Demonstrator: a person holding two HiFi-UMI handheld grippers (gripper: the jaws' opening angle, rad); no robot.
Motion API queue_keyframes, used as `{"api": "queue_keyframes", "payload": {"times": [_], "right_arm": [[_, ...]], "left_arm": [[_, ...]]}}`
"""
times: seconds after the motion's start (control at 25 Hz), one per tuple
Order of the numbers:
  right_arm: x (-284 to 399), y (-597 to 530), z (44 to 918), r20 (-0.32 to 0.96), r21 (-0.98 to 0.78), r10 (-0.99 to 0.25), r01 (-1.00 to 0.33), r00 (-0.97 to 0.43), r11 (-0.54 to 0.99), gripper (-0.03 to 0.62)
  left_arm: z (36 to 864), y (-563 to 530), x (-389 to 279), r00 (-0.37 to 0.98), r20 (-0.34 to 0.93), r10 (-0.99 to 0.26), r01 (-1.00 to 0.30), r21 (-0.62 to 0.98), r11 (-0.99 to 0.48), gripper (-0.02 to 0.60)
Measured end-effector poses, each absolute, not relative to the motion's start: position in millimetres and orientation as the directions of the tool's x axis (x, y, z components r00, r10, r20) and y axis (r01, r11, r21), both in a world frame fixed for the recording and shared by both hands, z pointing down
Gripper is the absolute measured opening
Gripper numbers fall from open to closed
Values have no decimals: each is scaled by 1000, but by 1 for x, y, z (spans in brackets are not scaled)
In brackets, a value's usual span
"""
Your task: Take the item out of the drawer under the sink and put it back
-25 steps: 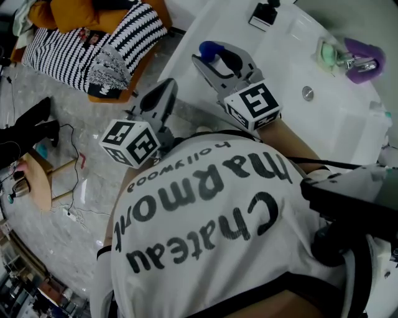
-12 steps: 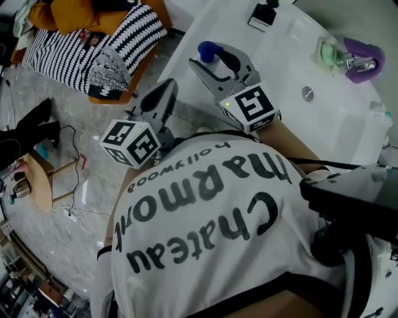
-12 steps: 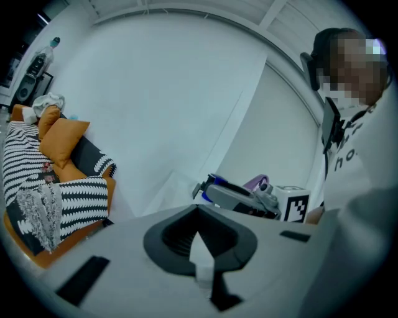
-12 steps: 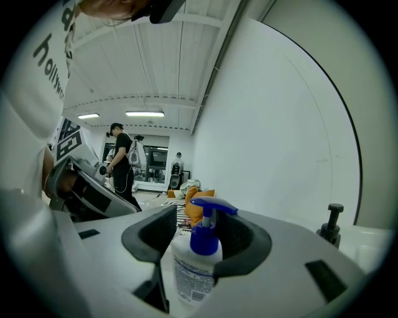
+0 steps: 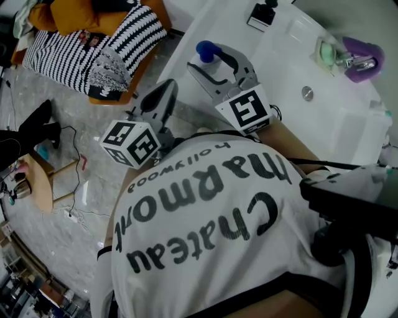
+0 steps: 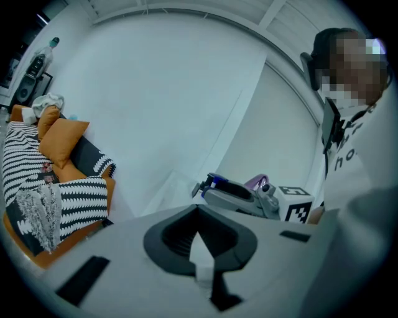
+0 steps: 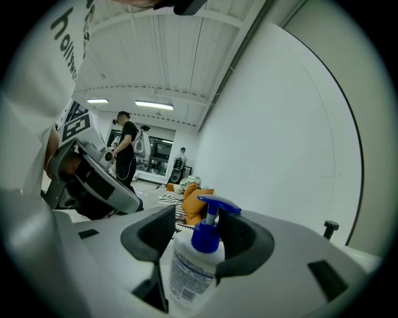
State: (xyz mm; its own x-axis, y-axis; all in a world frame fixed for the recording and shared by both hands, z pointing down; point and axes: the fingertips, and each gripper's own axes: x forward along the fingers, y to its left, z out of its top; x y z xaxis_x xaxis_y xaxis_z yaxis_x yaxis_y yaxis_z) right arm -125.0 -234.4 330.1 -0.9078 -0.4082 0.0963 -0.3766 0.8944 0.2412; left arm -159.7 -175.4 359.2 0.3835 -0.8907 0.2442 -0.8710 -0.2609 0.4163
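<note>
A white pump bottle point(image 7: 193, 267) with a blue pump head point(image 5: 207, 49) stands upright between the jaws of my right gripper point(image 7: 199, 231). These jaws have just been opening, and a gap shows between the left pad and the bottle. In the head view the right gripper point(image 5: 212, 62) is at the left edge of the white sink counter point(image 5: 273, 56). What the bottle's base rests on is hidden. My left gripper point(image 5: 163, 90) hangs to the left over the floor, shut and empty point(image 6: 199, 211). From its view the right gripper and the bottle point(image 6: 214, 181) sit just ahead.
The sink basin point(image 5: 329, 105) has a drain point(image 5: 308, 93) and a faucet point(image 5: 357, 62) with a purple item. A small black object point(image 5: 264, 13) sits at the counter's far end. A sofa with a striped blanket point(image 5: 93, 49) and a stool point(image 5: 37, 180) stand on the marble floor.
The right gripper's jaws have spread wider around the bottle and the gripper has rolled a little. The left gripper has not moved.
</note>
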Motion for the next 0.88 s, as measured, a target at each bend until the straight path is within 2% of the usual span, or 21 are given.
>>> {"api": "queue_keyframes", "payload": {"times": [0.44,0.88], "right_arm": [[-126,-233,335,150,365,-419,-344,-895,865,213],[-115,-233,339,145,381,-431,-352,-890,855,261]], "left_arm": [[359,-177,-157,398,247,-884,-868,413,-276,8],[359,-177,-156,410,253,-876,-867,407,-289,8]]}}
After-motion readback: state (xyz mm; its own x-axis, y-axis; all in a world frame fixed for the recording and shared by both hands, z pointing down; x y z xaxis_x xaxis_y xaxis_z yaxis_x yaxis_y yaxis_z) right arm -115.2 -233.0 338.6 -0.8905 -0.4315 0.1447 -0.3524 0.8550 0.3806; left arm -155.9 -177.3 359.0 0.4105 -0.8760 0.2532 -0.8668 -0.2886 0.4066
